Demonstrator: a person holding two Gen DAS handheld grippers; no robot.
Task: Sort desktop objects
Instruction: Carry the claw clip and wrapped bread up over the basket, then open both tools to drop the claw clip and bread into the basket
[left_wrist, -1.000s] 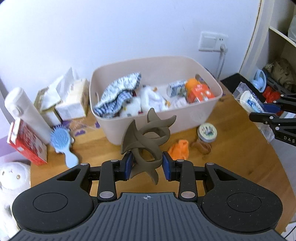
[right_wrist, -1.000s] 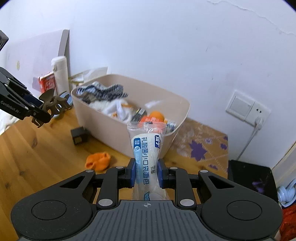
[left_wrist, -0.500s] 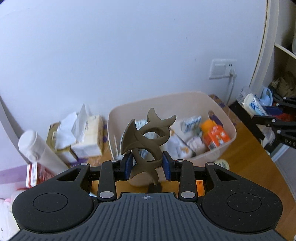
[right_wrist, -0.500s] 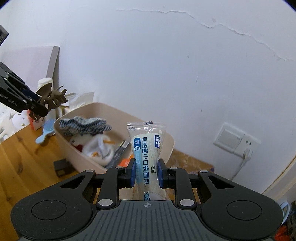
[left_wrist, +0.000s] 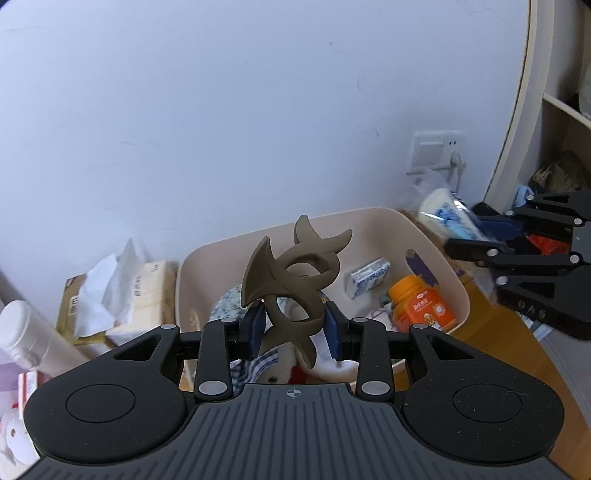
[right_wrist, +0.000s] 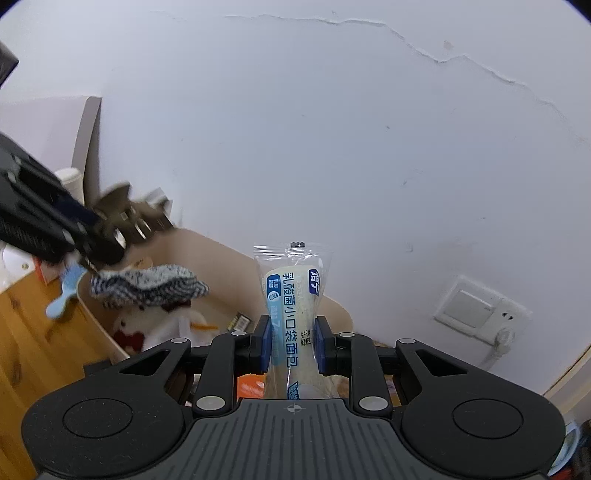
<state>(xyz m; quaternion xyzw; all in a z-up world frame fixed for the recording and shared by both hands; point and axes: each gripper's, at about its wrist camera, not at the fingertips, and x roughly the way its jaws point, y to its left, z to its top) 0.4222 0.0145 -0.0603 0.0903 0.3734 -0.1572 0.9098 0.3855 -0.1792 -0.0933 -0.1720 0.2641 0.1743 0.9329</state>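
Hair claw (left_wrist: 291, 280), pinched in the left hand-held gripper (left_wrist: 293, 332), and bread packet (right_wrist: 293, 306), pinched in the right hand-held gripper (right_wrist: 291, 343), now hang over the bin (left_wrist: 436, 258) instead of short of it, so both seem ready to drop in.

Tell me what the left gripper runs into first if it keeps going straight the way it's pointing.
Most likely the contents of the beige bin. The left gripper, shut on the brown hair claw, points down into it, roughly at the blue-and-white checked cloth near the front. Depth is unclear, so the bin's near rim could come first.
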